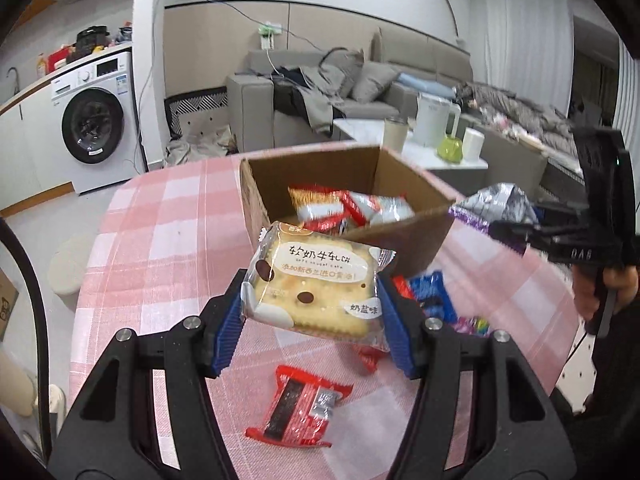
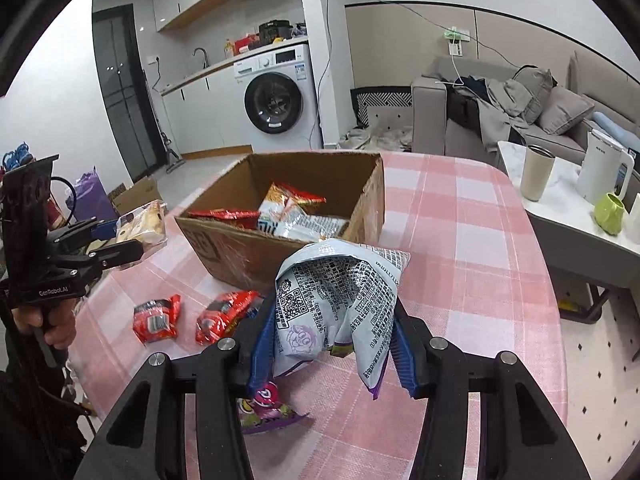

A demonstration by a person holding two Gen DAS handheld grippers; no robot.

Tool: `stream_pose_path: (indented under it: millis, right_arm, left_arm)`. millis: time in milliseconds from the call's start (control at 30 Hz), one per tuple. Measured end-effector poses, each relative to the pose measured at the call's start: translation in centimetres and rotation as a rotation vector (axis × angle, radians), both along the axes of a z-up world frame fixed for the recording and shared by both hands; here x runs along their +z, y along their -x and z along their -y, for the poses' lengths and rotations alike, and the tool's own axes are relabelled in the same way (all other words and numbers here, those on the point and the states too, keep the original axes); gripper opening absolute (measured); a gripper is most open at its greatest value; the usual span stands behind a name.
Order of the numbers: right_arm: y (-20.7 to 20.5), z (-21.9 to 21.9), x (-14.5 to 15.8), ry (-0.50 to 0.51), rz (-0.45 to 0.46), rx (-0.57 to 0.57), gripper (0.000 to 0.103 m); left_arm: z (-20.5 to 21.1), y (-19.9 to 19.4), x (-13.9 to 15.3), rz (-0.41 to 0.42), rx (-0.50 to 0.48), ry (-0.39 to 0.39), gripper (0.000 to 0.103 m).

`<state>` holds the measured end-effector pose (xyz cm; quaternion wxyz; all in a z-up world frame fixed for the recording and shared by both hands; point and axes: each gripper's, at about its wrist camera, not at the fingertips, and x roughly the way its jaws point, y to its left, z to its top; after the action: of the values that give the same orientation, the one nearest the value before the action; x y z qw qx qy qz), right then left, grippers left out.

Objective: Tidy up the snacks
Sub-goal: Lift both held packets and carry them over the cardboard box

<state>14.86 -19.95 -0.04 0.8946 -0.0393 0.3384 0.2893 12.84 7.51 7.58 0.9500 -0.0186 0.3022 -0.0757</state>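
Observation:
My left gripper [image 1: 312, 300] is shut on a clear-wrapped nougat cracker packet [image 1: 316, 280], held above the pink checked table [image 1: 168, 240] just short of the open cardboard box [image 1: 276, 168]. The box holds several red and silver snack packets [image 1: 344, 208]. My right gripper [image 2: 334, 336] is shut on a crumpled silver and purple snack bag [image 2: 340, 296], lifted in front of the box [image 2: 224, 240]. The left gripper with its cracker packet [image 2: 144, 224] shows at the left of the right wrist view. The right gripper's silver bag [image 1: 496, 204] shows at the right edge of the left wrist view.
Loose on the table lie a red packet [image 1: 300, 404], blue packets [image 1: 432, 292], two red packets [image 2: 156, 318] [image 2: 224, 314] and a purple one [image 2: 268, 408]. A side table with a tumbler [image 2: 538, 172], a kettle [image 2: 604, 172] and a green cup [image 2: 608, 208] stands right.

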Motion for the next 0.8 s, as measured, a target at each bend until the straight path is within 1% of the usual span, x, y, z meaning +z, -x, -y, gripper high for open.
stream_pose_path:
  millis: [167,333,433,667,800]
  right_arm:
    - [0.4,-0.5,0.7,-0.024,0.021,-0.004,0.051]
    - [0.5,-1.1,1.0,-0.036,0.028,-0.008,0.051]
    - [0.5,-1.6,1.1,-0.048,0.027,-0.008,0.051]
    - [-0.2,-2.7,1.7,-0.065,0.036,-0.013,0.051]
    - [-1.0,-3.5,2.0,-0.065,0.036,-0.019,0.051]
  left_arm:
    - [-0.1,-0.1,1.0,0.036,0.038,0.023,0.059]
    - [0.1,-0.7,1.5,0.046,0.052,0.024,0.059]
    - [0.2,-1.1,1.8,0.045,0.052,0.037,0.059]
    - [0.4,-1.9,2.5,0.057,0.068,0.030,0.059]
    - [0.7,-3.1,2.8,0.060,0.073,0.022,0.059]
